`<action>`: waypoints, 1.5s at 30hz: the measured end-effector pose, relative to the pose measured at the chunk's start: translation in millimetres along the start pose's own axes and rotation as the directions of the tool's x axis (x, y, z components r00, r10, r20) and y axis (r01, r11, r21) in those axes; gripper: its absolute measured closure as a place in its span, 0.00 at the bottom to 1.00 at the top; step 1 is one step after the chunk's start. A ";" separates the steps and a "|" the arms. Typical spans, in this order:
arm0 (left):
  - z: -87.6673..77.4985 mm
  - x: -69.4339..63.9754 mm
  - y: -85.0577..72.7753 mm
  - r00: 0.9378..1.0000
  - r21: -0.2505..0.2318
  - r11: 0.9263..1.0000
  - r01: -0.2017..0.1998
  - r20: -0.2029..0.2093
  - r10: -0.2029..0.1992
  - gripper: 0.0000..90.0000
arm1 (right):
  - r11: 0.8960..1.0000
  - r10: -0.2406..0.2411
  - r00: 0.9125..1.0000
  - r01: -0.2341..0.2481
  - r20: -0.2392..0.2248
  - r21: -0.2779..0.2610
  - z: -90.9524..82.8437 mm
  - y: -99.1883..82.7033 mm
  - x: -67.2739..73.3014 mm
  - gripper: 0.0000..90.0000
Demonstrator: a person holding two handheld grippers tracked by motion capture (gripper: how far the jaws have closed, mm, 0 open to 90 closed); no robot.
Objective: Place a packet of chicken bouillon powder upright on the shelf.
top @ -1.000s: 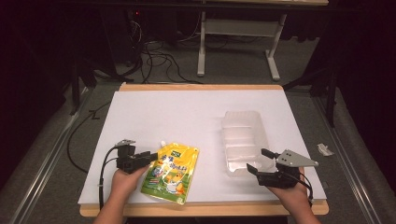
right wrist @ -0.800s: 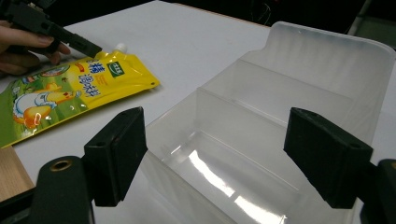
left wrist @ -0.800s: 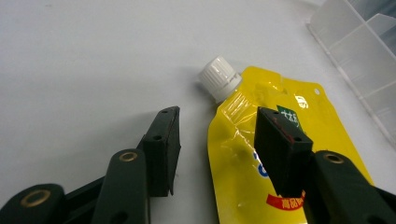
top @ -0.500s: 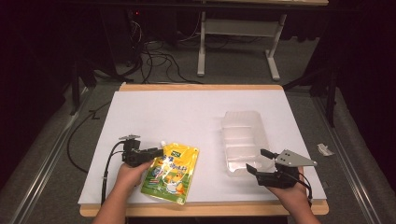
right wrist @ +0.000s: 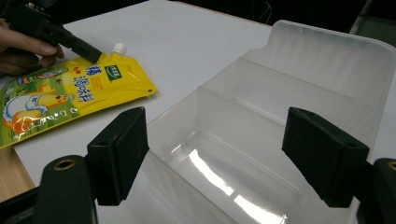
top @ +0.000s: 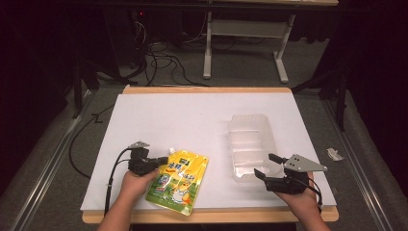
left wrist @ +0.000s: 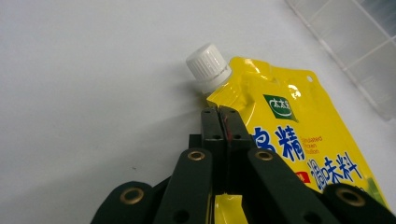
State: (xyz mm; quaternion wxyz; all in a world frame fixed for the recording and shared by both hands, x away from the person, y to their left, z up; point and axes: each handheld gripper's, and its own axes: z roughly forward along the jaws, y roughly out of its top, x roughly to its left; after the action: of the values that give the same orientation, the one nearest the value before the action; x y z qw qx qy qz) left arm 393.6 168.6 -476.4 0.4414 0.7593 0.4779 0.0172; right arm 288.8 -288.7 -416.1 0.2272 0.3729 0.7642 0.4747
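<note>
Your left gripper sits at about seven o'clock on the white-topped table, clenched on the upper left edge of the flat yellow plastic pouch with the white screw cap. In the left gripper view the two black jaws are pressed together with the pouch's yellow film pinched between them, just below the ribbed white cap, which points toward eleven o'clock from the jaw tips. The pouch lies flat on the table near the front edge, its printed face up — blue characters and a small green label are readable.

Your right gripper is at about five o'clock, released, its jaws spread wide. In the right gripper view the jaws stand to either side of the near end of the clear rectangular plastic container, one by its near left corner and the other toward its right wall; you cannot tell from these pictures whether either jaw touches the plastic. The container rests open side up on the table right of centre, with a divider visible across its inside.

From the right gripper view, the pouch lies at ten o'clock — beside the container but apart from it — with your left hand and left gripper on its capped corner.
</note>
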 end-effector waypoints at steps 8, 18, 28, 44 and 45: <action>-13.3 -37.3 -0.8 0.984 -0.108 0.987 -0.117 -0.149 0.100 1.00 | 1.000 0.005 1.000 -0.005 0.008 -0.005 -2.1 0.6 1.2 0.26; -39.2 -74.4 -2.5 0.953 -0.261 0.924 -0.281 -0.192 0.235 1.00 | 1.000 0.000 1.000 0.000 0.005 -0.015 -4.4 2.9 6.5 0.26; -59.2 -98.7 -0.8 0.924 -0.385 0.842 -0.378 -0.211 0.318 1.00 | 0.999 -0.022 0.999 0.021 -0.030 -0.040 -0.7 10.0 27.2 0.25; -76.9 -108.4 4.7 0.902 -0.521 0.737 -0.432 -0.275 0.334 1.00 | 0.997 0.041 0.993 -0.048 -0.109 -0.066 19.4 35.1 57.1 0.20; -76.9 -108.4 4.7 0.902 -0.521 0.737 -0.432 -0.275 0.334 1.00 | 0.997 0.041 0.993 -0.048 -0.109 -0.066 19.4 35.1 57.1 0.20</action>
State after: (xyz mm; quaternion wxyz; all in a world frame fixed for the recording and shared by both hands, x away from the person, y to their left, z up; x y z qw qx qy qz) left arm 303.7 137.8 -383.4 0.5939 0.6701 0.3180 0.3118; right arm 279.5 -223.6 -393.0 0.1879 0.3558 0.7500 0.5251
